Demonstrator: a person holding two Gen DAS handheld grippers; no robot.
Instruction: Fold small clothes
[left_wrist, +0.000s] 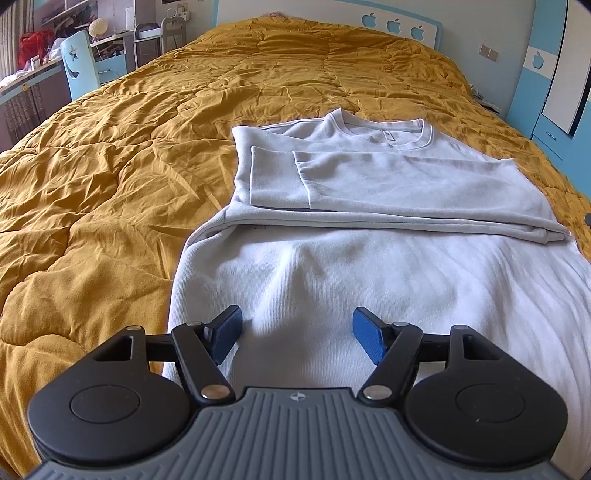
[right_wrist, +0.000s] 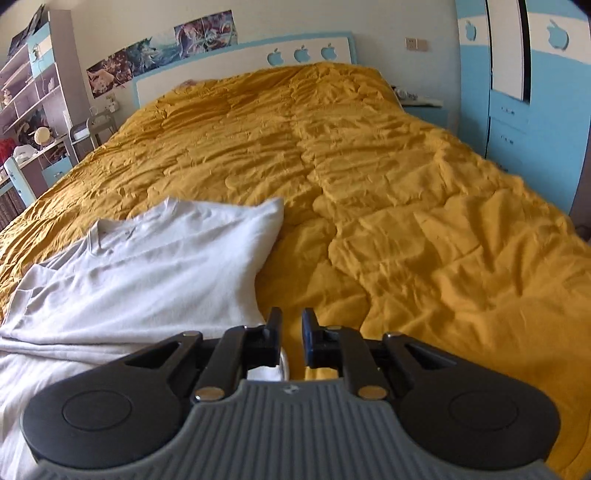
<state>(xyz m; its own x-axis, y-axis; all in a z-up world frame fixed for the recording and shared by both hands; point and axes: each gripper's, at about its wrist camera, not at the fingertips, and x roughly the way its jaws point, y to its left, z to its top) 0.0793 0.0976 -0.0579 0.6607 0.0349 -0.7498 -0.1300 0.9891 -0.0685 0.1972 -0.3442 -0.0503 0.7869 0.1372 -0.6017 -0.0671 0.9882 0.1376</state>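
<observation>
Two sleeves are already lying folded across the white sweatshirt (left_wrist: 369, 236) on the yellow quilt (left_wrist: 110, 166). Left gripper (left_wrist: 297, 334) is hovering wide open, empty, over the hem. Right gripper (right_wrist: 291, 334) is nearly closed at the hem's corner, possibly pinching it. Both should be gripping corners evenly before lifting.

Matt knit sweatshirt (left_wrist: 369, 280), crinkled cloth quilt (left_wrist: 110, 166)

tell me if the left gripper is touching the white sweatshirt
Cannot tell. In the left wrist view the left gripper is open above the white sweatshirt, but neither contact nor a gap shows plainly.
</observation>
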